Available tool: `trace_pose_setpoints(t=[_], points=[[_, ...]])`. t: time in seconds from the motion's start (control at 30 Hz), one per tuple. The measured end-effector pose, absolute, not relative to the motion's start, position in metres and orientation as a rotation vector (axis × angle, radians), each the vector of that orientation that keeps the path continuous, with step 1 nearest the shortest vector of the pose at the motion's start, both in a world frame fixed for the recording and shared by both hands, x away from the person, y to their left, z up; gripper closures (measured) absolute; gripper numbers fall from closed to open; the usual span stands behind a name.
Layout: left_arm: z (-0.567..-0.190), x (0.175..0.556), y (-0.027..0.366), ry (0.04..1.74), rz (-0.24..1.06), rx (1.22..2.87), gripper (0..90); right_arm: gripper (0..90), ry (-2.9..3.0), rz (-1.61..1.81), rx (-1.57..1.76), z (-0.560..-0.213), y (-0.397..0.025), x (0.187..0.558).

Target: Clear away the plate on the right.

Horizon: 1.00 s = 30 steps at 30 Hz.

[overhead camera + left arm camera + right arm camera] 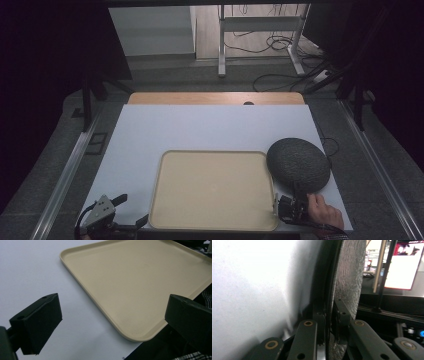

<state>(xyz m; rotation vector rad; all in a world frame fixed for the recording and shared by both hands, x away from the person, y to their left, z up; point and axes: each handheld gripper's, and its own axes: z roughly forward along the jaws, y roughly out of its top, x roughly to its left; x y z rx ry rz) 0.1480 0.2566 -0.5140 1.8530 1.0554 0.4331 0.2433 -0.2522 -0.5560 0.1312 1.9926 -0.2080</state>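
A dark grey, rough-textured round bowl (298, 164) rests upside down and tilted on the white mat, just right of a flat beige tray (212, 190). My right gripper (296, 196), held by a hand at the bottom right, is shut on the bowl's near rim. In the right gripper view the rim of the bowl (349, 277) runs between the closed jaws of the right gripper (328, 313). My left gripper (131, 210) stands open at the tray's near left corner. From the left gripper view, the left gripper (112, 308) has its jaws wide apart, with the tray (140, 282) beyond them.
The white mat (200, 127) covers most of a wooden table whose far edge (215, 98) shows as a strip. Metal rails (65, 170) run along both sides. Frame legs (221, 45) and cables lie on the floor beyond.
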Motion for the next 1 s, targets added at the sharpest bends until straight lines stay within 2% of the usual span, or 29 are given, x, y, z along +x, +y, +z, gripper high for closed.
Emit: trace_pose_setpoints(t=[1.0], points=[[-0.514, 0.148, 0.258, 1.064, 0.437, 1.84, 0.6, 85.2, 1.951, -0.14, 0.106, -0.533, -0.241, 0.226]])
